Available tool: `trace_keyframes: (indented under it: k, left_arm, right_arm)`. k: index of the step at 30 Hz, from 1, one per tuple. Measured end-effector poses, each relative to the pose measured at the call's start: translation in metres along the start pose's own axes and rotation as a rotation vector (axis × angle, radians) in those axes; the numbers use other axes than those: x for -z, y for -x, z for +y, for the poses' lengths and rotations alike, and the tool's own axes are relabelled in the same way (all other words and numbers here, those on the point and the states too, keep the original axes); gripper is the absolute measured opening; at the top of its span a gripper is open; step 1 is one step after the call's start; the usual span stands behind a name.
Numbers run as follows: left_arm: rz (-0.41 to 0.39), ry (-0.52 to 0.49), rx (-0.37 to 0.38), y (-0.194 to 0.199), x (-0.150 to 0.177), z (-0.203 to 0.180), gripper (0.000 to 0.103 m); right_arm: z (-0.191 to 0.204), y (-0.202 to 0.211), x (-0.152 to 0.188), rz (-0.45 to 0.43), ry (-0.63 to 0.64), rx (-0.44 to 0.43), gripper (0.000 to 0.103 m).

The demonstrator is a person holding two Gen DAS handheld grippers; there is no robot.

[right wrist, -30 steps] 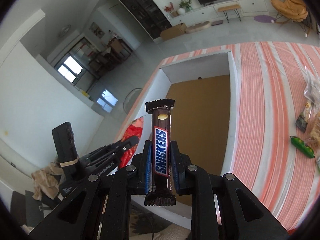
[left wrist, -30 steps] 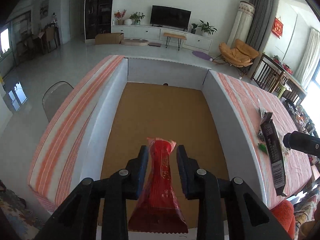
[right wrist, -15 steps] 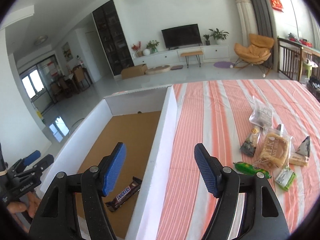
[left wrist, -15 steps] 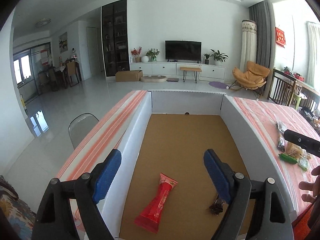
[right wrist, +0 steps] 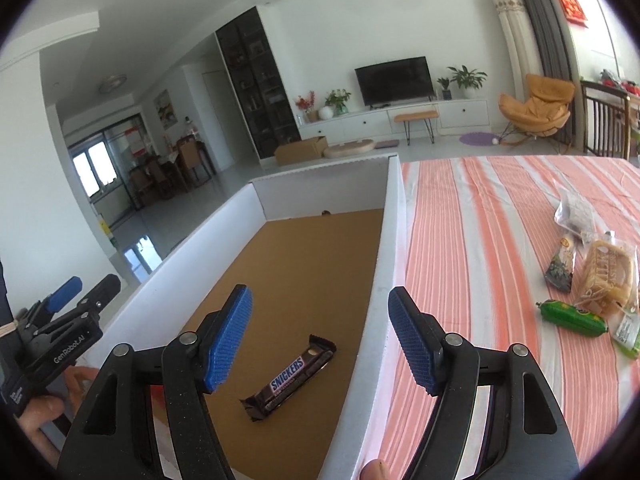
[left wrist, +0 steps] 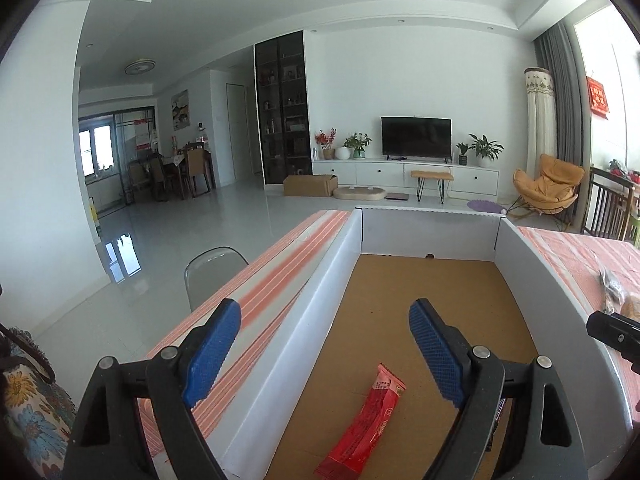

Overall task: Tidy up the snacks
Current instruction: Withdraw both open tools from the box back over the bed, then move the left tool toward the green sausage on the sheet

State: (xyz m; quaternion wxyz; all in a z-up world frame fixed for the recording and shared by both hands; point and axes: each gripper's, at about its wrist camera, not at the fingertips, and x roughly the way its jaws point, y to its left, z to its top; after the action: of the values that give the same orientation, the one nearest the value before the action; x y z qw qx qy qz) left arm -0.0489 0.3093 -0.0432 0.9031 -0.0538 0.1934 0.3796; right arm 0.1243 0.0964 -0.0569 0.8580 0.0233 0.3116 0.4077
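Observation:
A white-walled box (left wrist: 320,296) with a brown cardboard floor sits on the striped table. A red snack packet (left wrist: 366,428) lies on the box floor in the left wrist view, below my open, empty left gripper (left wrist: 324,352). A Snickers bar (right wrist: 292,376) lies on the box floor (right wrist: 304,256) in the right wrist view. My right gripper (right wrist: 320,340) is open and empty above the box's right wall (right wrist: 384,280). The left gripper also shows at the left edge of the right wrist view (right wrist: 64,320).
Several loose snacks lie on the pink-striped tablecloth (right wrist: 480,240) to the right of the box: a green packet (right wrist: 572,316), a biscuit pack (right wrist: 608,276), a dark sachet (right wrist: 560,264) and a clear bag (right wrist: 576,212). A grey chair (left wrist: 212,272) stands left of the table.
Both grippers opened and let go: the red packet and the Snickers bar now lie on the box floor. Both grippers have since risen and pulled back.

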Motion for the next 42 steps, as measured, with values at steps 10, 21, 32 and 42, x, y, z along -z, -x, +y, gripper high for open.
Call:
trace_keyframes:
  k: [10, 21, 32, 42]
  left_arm:
    - [0.05, -0.04, 0.011, -0.017, -0.002, 0.002, 0.086]
    - [-0.054, -0.174, 0.141, 0.046, -0.026, -0.062, 0.101]
    - [0.252, -0.268, 0.825, 0.11, -0.028, -0.233, 0.103]
    - [0.586, -0.475, 0.849, 0.089, 0.072, -0.383, 0.103]
  right_arm:
    - [0.007, 0.003, 0.01, 0.038, -0.042, -0.001, 0.075]
    - [-0.091, 0.072, 0.015, 0.069, -0.192, 0.242, 0.075]
    - [-0.21, 0.157, 0.047, 0.219, -0.291, 0.65, 0.082]
    - [-0.269, 0.162, 0.099, 0.245, -0.343, 0.75, 0.082]
